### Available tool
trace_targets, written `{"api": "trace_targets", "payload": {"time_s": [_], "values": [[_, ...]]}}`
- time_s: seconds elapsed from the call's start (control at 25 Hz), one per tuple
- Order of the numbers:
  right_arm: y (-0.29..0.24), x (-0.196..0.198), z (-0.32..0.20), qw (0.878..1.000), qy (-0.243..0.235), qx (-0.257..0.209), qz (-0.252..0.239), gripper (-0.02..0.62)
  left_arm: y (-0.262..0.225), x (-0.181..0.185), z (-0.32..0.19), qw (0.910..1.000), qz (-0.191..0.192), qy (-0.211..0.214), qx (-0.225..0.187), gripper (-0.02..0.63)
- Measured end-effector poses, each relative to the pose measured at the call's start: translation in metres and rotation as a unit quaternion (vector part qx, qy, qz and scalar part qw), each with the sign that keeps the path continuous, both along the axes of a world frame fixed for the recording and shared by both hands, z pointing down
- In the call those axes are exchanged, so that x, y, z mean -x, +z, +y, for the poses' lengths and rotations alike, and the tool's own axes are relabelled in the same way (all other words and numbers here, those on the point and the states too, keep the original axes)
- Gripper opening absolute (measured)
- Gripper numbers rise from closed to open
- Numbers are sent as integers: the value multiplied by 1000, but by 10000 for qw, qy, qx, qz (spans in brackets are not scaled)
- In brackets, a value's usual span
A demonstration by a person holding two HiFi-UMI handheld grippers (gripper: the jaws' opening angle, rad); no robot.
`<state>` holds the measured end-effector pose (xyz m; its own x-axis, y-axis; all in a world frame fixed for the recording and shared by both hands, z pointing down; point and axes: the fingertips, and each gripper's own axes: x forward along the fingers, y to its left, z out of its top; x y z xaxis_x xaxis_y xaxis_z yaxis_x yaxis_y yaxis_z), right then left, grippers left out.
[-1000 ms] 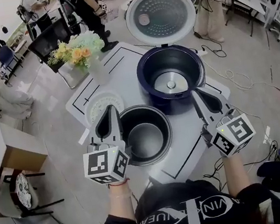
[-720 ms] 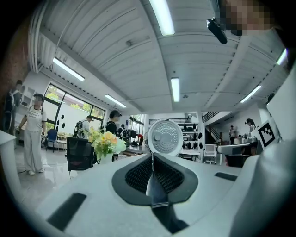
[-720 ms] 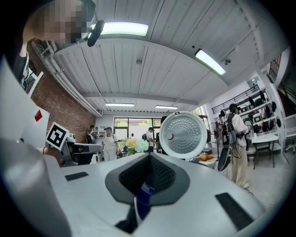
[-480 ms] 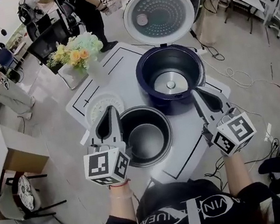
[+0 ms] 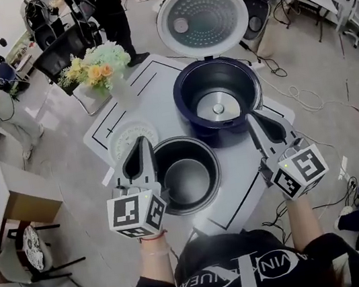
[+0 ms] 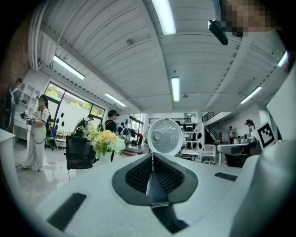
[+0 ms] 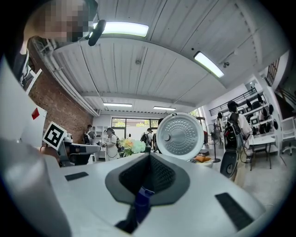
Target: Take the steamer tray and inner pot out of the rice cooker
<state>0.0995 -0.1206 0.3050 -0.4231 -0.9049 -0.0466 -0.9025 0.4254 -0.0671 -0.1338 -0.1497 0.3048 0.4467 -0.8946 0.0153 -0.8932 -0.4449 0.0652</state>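
Open rice cooker (image 5: pixel 218 99) empty — inner pot (image 5: pixel 188 172) and steamer tray (image 5: pixel 124 136) sit beside it on tabletop (image 5: pixel 242 173), so left gripper (image 5: pixel 141 141) and right gripper (image 5: pixel 251 119) hover level (fingers closed, nothing held), task apparently done.

Legible print is confined to the person's black cotton T-shirt (image 5: pixel 256 276). It bears a row of white capitals crossed by a large white monogram, distorted as seen from above. The groups "AVIN K" and "EAN" can be made out; the rest cannot. The left gripper (image 5: pixel 142 139) bears a white marker cube (image 5: pixel 137 213), the right gripper (image 5: pixel 255 117) a second white marker cube (image 5: pixel 300 172). Their faces carry black-and-white square code patterns, without letters or numbers. One such code pattern (image 6: pixel 267 133) shows in the left gripper view, another (image 7: pixel 55 135) in the right gripper view.
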Motion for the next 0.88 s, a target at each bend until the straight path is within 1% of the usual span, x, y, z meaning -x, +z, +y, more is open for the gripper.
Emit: {"api": "trace_targets", "payload": {"time_s": [0.56,0.88], "values": [[8,6,-1,9999,0,110,83,-2,6,5,-1,10000,5,-7,80,17],[10,6,2,9998,-1,150,96,-2,9,2,3,9999,8,27,145,17]]}}
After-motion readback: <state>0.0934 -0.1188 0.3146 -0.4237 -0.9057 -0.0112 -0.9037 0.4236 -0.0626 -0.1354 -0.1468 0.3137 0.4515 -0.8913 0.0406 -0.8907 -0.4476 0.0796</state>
